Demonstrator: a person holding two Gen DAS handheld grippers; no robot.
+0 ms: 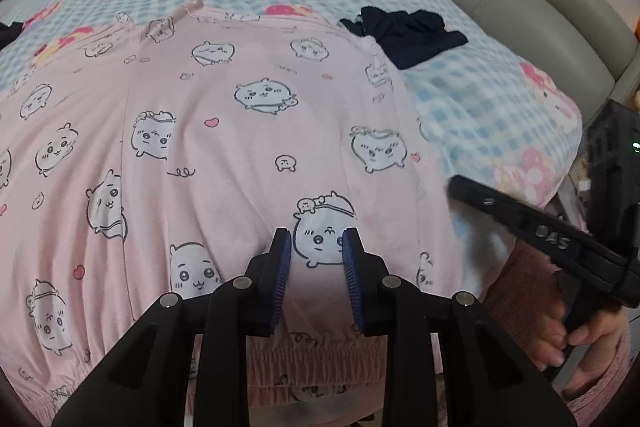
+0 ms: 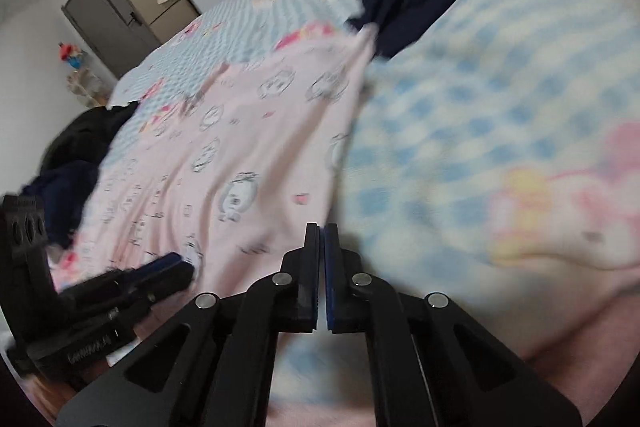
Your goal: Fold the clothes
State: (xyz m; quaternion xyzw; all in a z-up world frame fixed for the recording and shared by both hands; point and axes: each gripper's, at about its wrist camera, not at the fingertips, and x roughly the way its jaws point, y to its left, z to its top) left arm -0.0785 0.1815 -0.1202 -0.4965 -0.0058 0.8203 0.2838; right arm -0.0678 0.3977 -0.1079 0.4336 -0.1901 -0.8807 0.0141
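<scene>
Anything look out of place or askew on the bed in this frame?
A crumpled dark navy garment lies bunched on the blue checked bedsheet, overlapping the far right corner of the spread pink cartoon-print garment. Nothing looks damaged.

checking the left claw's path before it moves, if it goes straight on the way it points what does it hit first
Most likely the pink printed garment spread on the checked bedsheet. The left claw is open and aimed at the cloth just beyond its elastic waistband. Nothing else lies in between, though depth is unclear.
</scene>
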